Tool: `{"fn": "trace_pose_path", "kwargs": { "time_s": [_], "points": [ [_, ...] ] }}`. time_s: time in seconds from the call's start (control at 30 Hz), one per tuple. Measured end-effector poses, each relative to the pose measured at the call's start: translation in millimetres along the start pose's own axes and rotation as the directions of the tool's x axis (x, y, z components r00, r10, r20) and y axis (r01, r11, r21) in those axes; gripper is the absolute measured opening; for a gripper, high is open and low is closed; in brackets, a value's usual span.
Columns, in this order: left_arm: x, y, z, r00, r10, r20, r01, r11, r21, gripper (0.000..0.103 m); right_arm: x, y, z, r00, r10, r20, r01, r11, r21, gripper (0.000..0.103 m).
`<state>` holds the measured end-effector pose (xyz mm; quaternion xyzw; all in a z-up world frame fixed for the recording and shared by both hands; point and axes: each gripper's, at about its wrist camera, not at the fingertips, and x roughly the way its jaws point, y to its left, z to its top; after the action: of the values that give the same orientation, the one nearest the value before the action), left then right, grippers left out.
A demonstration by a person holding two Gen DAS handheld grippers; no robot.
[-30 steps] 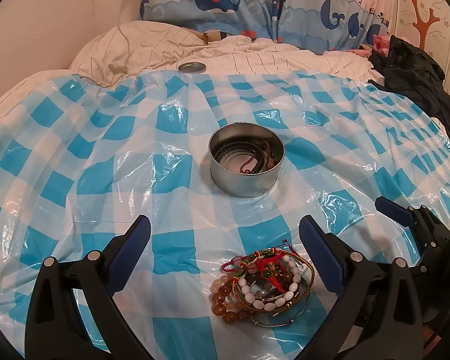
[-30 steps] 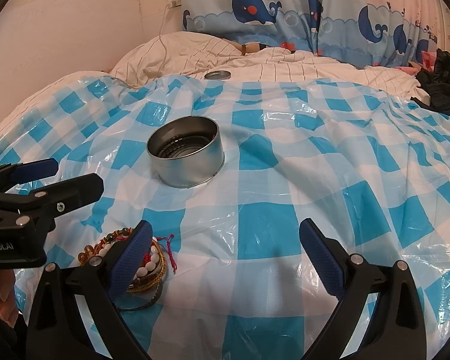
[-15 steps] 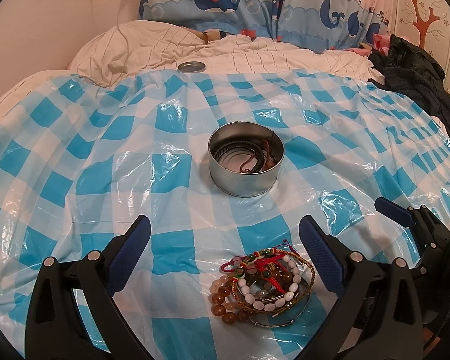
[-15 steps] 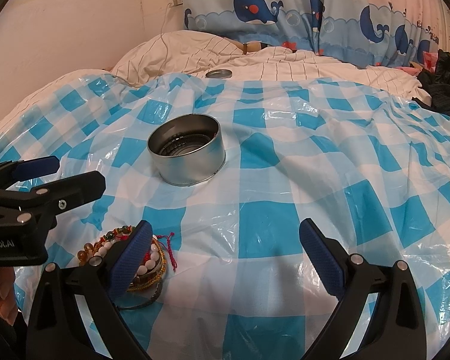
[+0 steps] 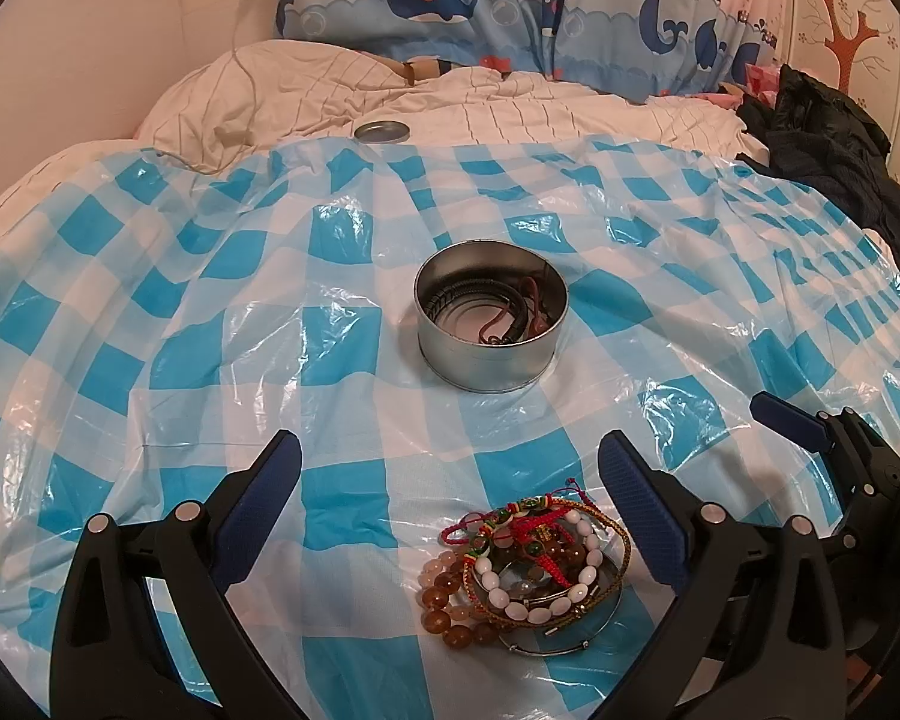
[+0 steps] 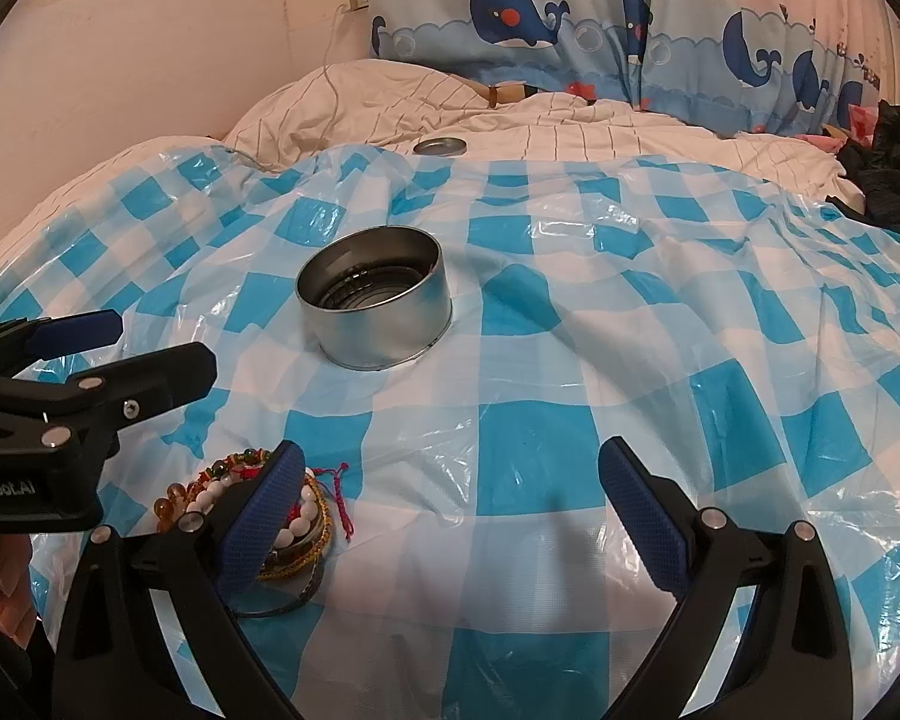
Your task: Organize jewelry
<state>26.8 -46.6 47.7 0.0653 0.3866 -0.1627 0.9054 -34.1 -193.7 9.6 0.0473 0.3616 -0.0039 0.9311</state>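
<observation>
A tangled heap of bracelets [image 5: 525, 579] is seen on the blue-and-white checked plastic sheet [image 5: 150, 324], low in the left wrist view at about 5 o'clock, between the left gripper's [image 5: 450, 492] widely spread fingers and touched by neither. The strands overlap so closely that they cannot be counted with certainty; white beads, amber beads, red and green cord and a thin metal bangle can be made out. In the right wrist view the heap is partly hidden behind the left finger [image 6: 264, 516] of the right gripper [image 6: 453, 498], whose fingers are likewise held wide apart with nothing between them. One round metal tin [image 5: 491, 315] is placed near the middle of the sheet, at 12 o'clock from the heap and well apart from it; dark coiled pieces are seen inside, too tangled to identify. One tin lid [image 5: 381, 132] is seen at 11 o'clock beyond the sheet, on the white quilt [image 5: 540, 114].
</observation>
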Motion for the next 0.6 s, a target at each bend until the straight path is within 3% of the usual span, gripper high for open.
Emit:
{"fn": "trace_pose_path", "kwargs": {
  "time_s": [0.6],
  "points": [
    [0.5, -0.8, 1.0, 1.000, 0.000, -0.002, 0.000, 1.000, 0.002, 0.095, 0.3, 0.4, -0.2, 1.000, 0.003, -0.003, -0.003, 1.000, -0.003, 0.094]
  ]
}}
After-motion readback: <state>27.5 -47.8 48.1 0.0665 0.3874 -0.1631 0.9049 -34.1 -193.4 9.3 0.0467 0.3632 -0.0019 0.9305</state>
